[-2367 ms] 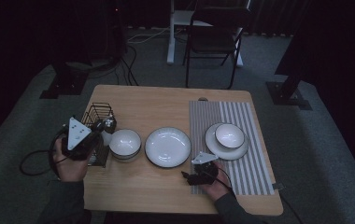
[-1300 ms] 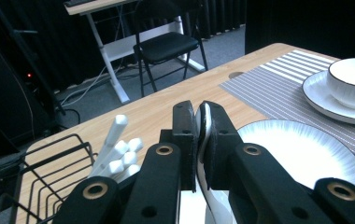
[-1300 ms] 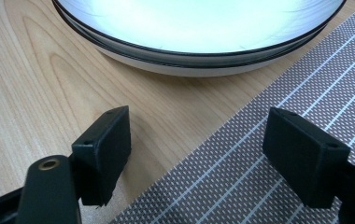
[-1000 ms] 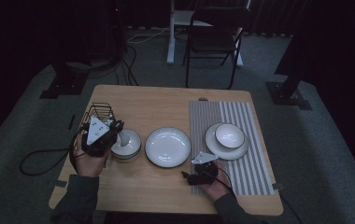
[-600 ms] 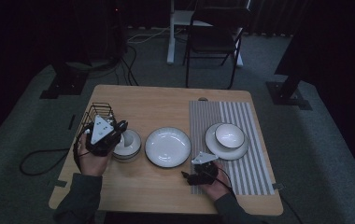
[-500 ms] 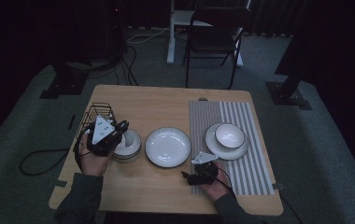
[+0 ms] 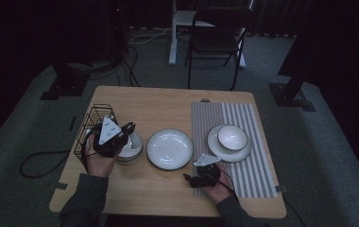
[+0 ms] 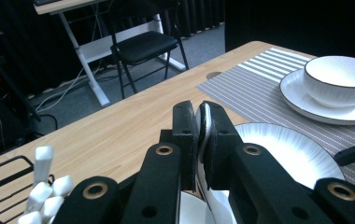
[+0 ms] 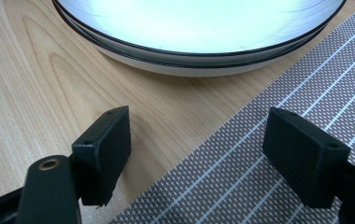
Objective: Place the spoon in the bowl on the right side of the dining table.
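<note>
- The left gripper [image 8: 202, 122] was clamped on the rim of a white bowl [image 7: 131, 146] at the table's left side, just beside a wire basket [image 7: 89, 128].
- The right gripper [image 9: 196, 156] rested wide open and empty at the edge of a striped mat [image 7: 243, 142], near a plate [image 7: 170, 148].
- A second bowl [image 7: 232, 137] sat on a plate on the mat, apparently already placed.
- The gripped bowl had yet to be carried anywhere.

Dark studio-like room: black curtains [image 7: 50, 28], folding chair [image 7: 215, 42], floor cables [image 7: 135, 61].
</note>
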